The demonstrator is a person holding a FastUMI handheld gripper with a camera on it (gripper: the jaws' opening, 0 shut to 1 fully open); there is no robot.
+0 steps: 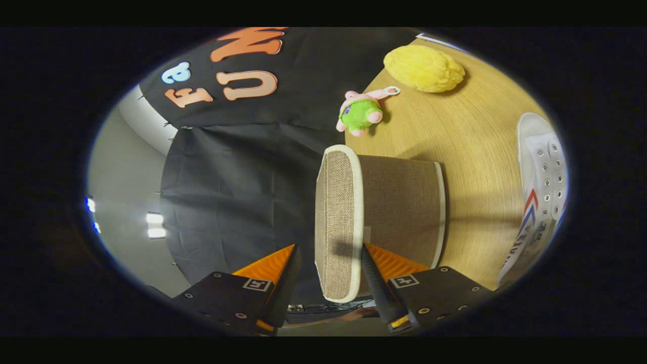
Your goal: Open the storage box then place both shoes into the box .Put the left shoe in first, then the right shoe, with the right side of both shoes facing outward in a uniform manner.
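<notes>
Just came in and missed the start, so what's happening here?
The hand-held gripper has its fingers on either side of the edge of the storage box's lid; whether they press on it is unclear. The view is rolled sideways. The brown fabric storage box sits on a wooden table. A white shoe lies on the table, outside the box, with a yellow plush and a small pink toy.

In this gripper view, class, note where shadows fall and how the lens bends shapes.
Gripper view: the brown woven fabric storage box casts a soft shadow across the round wooden table; the fluffy yellow ball shades its far side; fisheye bowing curves the white laced shoe; gripper fingers straddle the box's lid edge.
</notes>
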